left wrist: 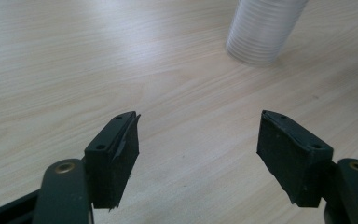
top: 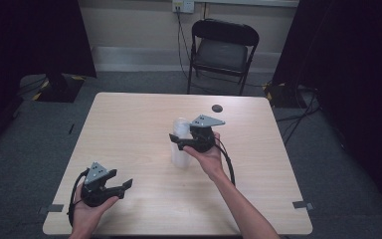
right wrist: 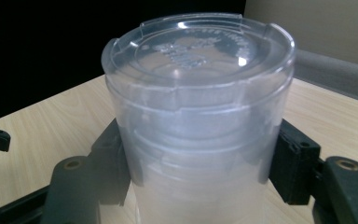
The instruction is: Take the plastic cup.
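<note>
Stack of clear cups (top: 180, 142) stood upside down mid-table (top: 129, 124), clamped at its sides by the right gripper (top: 176, 141), left gripper (top: 127, 187) held wide open near the front edge, nothing between its pads.

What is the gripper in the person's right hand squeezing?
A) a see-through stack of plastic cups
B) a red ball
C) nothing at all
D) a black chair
A: in the right gripper view the two black pads press on either side of the clear stack of plastic cups, and in the high view the right gripper sits against that stack on the table.
</note>
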Tool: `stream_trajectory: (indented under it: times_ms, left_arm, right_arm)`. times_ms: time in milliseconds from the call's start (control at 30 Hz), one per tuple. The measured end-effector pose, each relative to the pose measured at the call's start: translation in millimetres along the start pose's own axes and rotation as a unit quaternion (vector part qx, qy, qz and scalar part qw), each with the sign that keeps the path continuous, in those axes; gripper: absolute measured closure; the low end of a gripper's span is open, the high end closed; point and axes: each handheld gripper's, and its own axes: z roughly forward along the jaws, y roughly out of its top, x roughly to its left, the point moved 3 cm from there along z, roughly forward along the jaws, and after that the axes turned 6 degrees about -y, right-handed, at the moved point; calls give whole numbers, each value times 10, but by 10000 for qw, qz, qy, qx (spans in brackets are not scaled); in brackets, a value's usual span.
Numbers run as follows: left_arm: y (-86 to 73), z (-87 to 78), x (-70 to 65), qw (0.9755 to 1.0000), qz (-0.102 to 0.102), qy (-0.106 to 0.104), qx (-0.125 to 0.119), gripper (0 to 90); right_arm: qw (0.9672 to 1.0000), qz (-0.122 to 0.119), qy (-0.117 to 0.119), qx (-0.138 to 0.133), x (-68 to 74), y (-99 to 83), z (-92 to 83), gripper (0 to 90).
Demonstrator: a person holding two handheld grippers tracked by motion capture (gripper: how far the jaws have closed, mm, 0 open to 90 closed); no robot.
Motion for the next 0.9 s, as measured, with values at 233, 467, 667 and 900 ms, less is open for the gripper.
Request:
stream_trajectory:
  times_ms: [233,467,667,900]
  left_arm:
    - [-1,5,0,10000,-5,-10,7,294]
    - [-14,10,3,10000,-22,-20,64,294]
    - [-14,-10,2,10000,-20,32,9,297]
    - [-10,15,-2,10000,34,8,66,295]
  right_arm:
    - [10000,32,60,-68,11,58,-17,348]
    - [9999,52,72,-123,-7,92,-28,355]
    - [9997,59,136,-177,11,152,-28,358]
    - [9995,83,130,-268,-1,195,-54,359]
